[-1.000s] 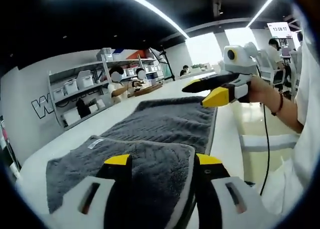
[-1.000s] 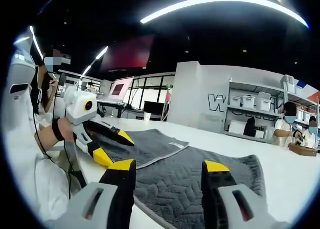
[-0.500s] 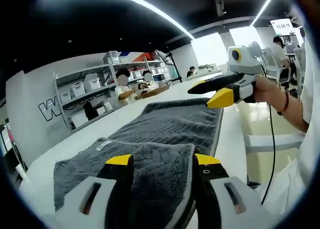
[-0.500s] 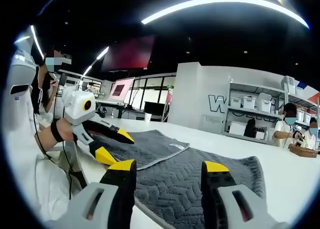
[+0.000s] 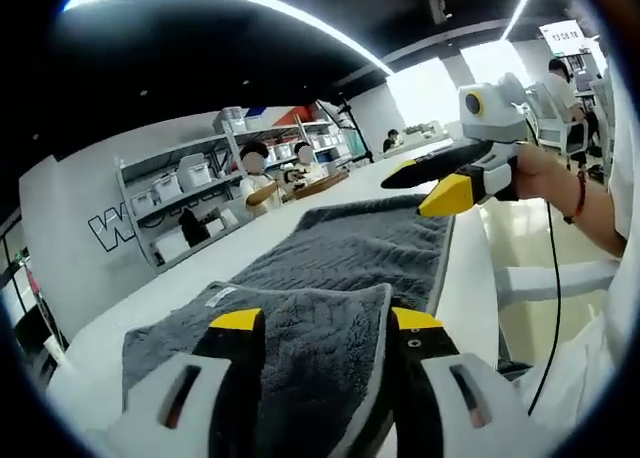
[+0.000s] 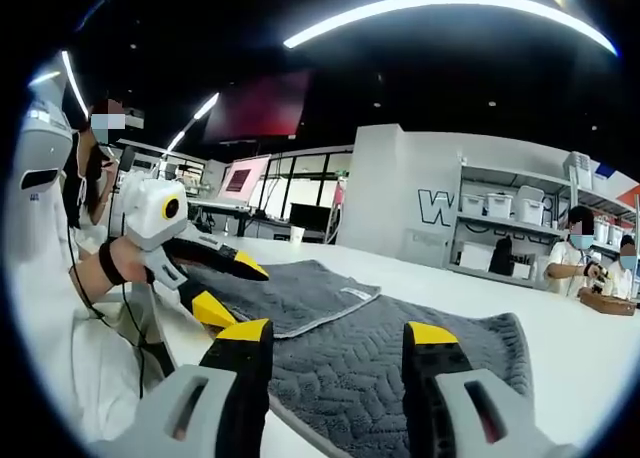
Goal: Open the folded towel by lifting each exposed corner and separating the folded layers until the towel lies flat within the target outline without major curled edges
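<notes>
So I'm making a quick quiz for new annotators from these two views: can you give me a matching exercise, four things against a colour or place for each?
Things:
1. towel
2. label
3. left tongs
4. storage bins

Colour or place:
A. on wall shelves in the background
B. black with yellow tips, open above the folded end
C. dark grey, lying on the white table
D. small white tag on the folded flap's edge

Pairs: 1-C, 2-D, 3-B, 4-A
</notes>
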